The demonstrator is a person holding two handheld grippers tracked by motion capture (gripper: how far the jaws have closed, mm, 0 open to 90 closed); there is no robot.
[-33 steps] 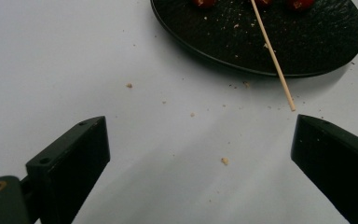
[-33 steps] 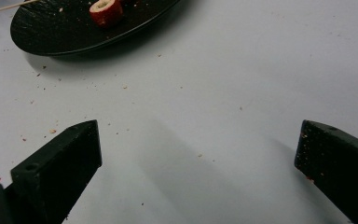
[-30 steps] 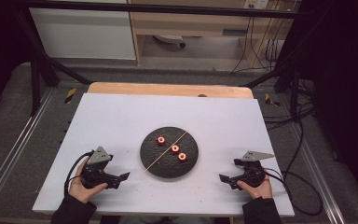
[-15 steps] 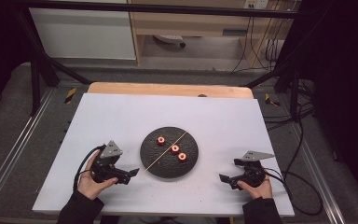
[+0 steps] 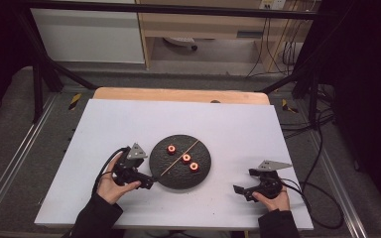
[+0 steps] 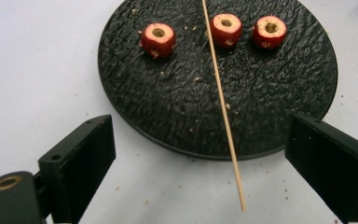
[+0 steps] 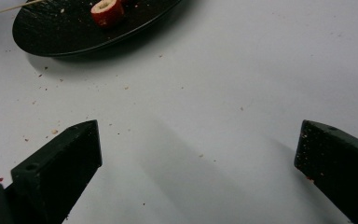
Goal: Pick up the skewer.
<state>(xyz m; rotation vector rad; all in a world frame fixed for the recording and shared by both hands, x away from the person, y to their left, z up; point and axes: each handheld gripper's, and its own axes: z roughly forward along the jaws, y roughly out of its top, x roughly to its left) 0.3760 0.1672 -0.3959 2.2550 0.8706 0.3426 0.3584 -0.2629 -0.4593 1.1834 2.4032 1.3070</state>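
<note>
Left gripper view shows the left gripper (image 6: 214, 172), jaws spread wide, straddling the skewer (image 6: 221, 105) overhanging the plate (image 6: 168, 112). Best to centre on that free end, then close gently. Right gripper (image 5: 245, 190) rests released, holding nothing.

Left gripper (image 5: 149, 181) and right gripper (image 5: 239, 190): black two-jaw bodies, each with grey three-cornered top plate and black trailing cable; the person's sleeves are dark.

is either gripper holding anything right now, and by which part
Nothing is held. The left gripper has open jaws either side of the skewer end, not touching it; the right gripper is open over bare table.
</note>
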